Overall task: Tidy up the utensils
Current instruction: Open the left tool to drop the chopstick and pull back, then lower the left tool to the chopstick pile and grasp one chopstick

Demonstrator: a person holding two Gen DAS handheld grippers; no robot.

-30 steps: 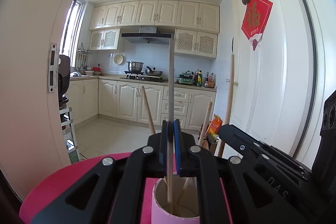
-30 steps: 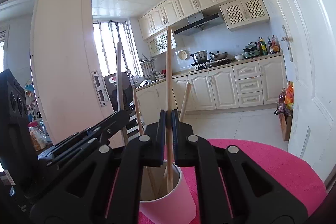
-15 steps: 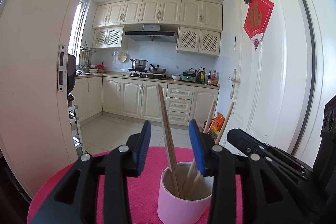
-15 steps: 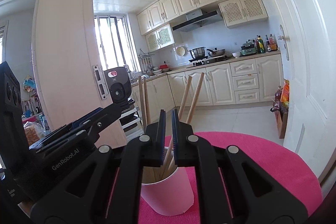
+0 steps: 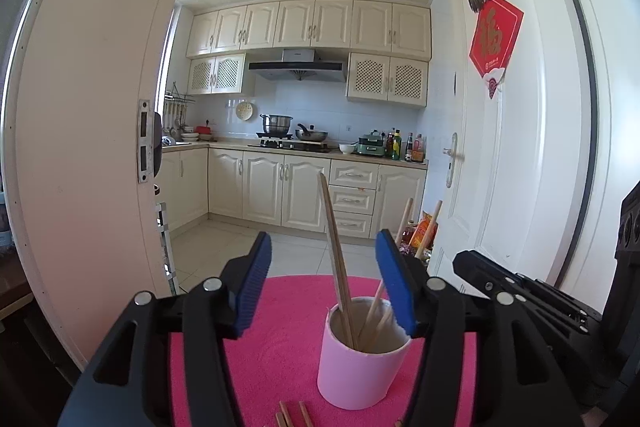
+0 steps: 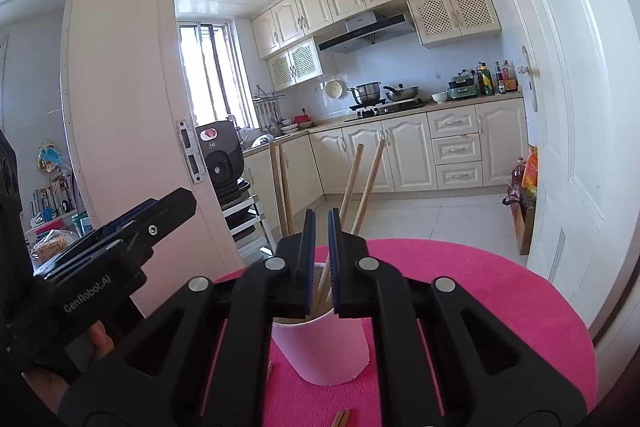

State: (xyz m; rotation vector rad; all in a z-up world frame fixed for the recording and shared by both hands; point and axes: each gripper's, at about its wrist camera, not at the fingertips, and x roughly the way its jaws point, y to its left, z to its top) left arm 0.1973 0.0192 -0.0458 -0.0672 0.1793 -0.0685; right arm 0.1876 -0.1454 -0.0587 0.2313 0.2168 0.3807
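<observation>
A pink cup (image 5: 354, 367) stands on the round pink table (image 5: 280, 355) and holds several wooden chopsticks (image 5: 334, 251). My left gripper (image 5: 326, 287) is open and empty, its blue pads on either side of the cup, just above the rim. More chopstick ends (image 5: 292, 415) lie on the table in front of the cup. In the right wrist view the cup (image 6: 324, 351) sits just behind my right gripper (image 6: 319, 259), whose jaws stand a narrow gap apart with nothing between them. The chopsticks (image 6: 362, 187) lean out of the cup behind it.
The right gripper's body (image 5: 532, 299) is close on the cup's right. The left gripper's body (image 6: 112, 255) is on the cup's left. An open white door (image 5: 500, 147) stands to the right and a door edge (image 5: 92, 147) to the left. Kitchen cabinets (image 5: 304, 191) are beyond.
Both grippers have let go of the chopsticks they held upright over the cup; the sticks now lean inside it. The left jaws opened wide. Both grippers drew back from the cup.
</observation>
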